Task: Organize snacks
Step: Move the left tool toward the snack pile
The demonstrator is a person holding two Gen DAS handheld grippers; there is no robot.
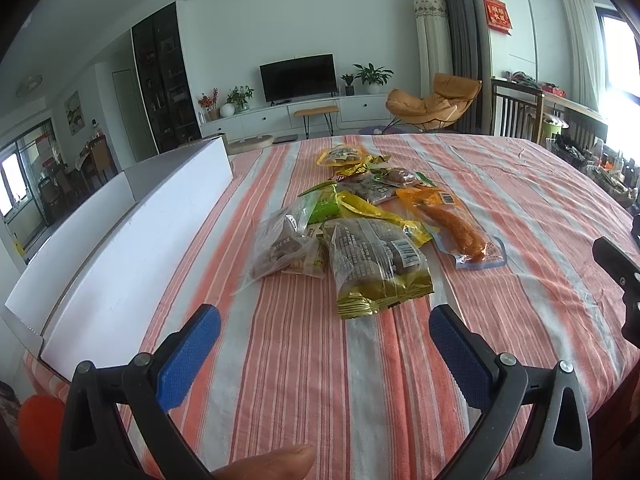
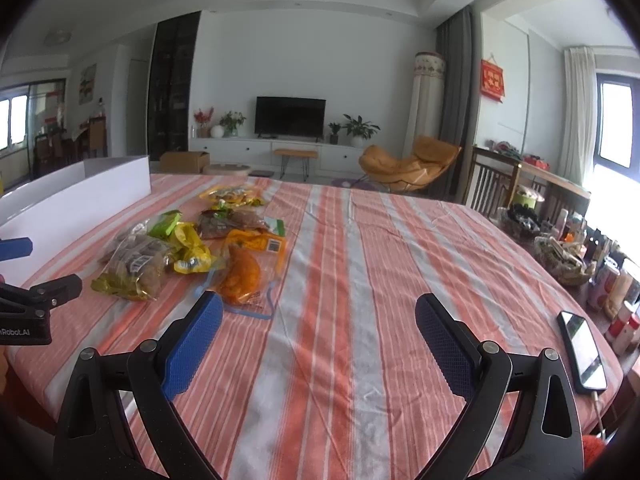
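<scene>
- Left gripper (image 1: 325,322), in the left wrist view, hung just above the striped tablecloth (image 1: 500,184) with its blue-padded jaws spread wide and nothing between them.
- Directly ahead of those jaws lay the pile of snack packets (image 1: 360,216), loosely heaped and overlapping near the middle of the table.
- Nearest to the jaws was a gold-edged packet of brown pieces (image 1: 376,268), lying flat and just short of the fingertips.
- To its left sat a clear bag of dark snacks (image 1: 280,244), touching the gold-edged one.
- To the right lay a clear pouch holding an orange chicken-foot-shaped snack (image 1: 460,228), apart from the gripper.
- A long white box (image 1: 132,240) stood along the left side of the table, its wall upright, beside the pile but not touching it.
- At the right edge a black part of the right gripper (image 1: 618,276) showed.

- Right gripper (image 2: 319,308), in the right wrist view, was likewise agape and empty over bare cloth.
- The same snack pile lay ahead and to the left of it; the orange pouch (image 2: 244,276) sat just beyond the left fingertip, which partly overlapped its corner in the picture.
- A smartphone (image 2: 582,352) lay flat near the table's right edge, a cable plugged into its near end.
- The left gripper's black frame (image 2: 40,300) showed at the left edge.
</scene>
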